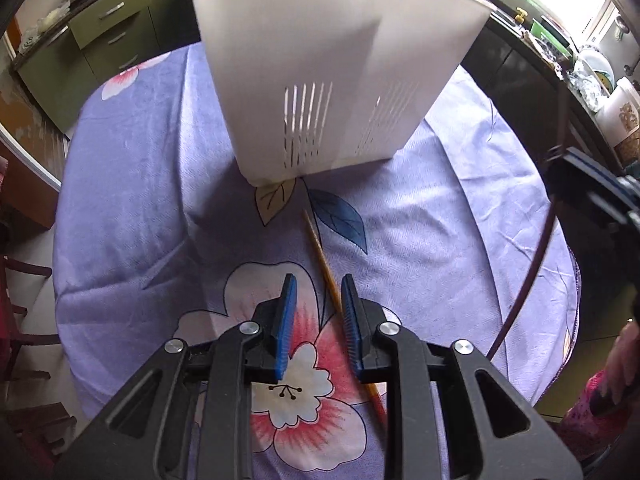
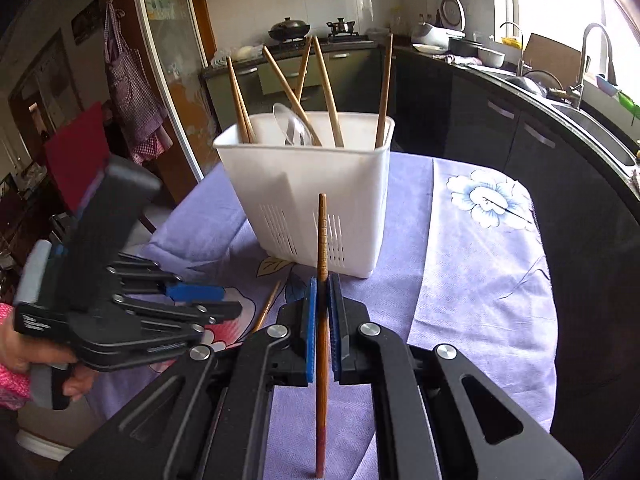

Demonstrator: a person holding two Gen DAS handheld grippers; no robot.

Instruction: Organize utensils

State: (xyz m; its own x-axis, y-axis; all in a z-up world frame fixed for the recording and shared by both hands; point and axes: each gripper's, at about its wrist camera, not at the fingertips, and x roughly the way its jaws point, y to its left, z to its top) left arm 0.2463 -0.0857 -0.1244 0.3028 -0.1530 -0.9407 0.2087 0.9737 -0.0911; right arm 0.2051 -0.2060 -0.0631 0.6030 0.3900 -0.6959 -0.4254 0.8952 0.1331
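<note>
Several wooden chopsticks (image 2: 326,92) and a clear plastic spoon (image 2: 294,126) stand upright or leaning in the white slotted utensil holder (image 2: 316,196), which sits straight ahead of both pairs of fingers on the tabletop (image 2: 480,280). Our right gripper (image 2: 322,300) has its fingers (image 2: 309,308) clamped shut on a dark wooden chopstick (image 2: 322,248), which rises past the fingertips with its tip in front of the holder's near wall. Our left gripper (image 1: 318,300) points steeply down with its fingers (image 1: 289,308) narrowly parted; a lighter chopstick (image 1: 320,248) lies flat on the cloth under them, running out ahead from beside the right-hand finger toward the holder's base. We cannot tell whether the pads touch it. In the right wrist view the left gripper (image 2: 212,304) hangs left of our right fingers, held by a hand (image 2: 24,360). Open cloth spreads to the right of the holder up to the tabletop's edge. A lilac floral tablecloth (image 1: 140,200) covers the tabletop; kitchen cabinets (image 2: 520,140), a sink (image 2: 580,116) and a stove with a wok (image 2: 289,29) lie beyond.
</note>
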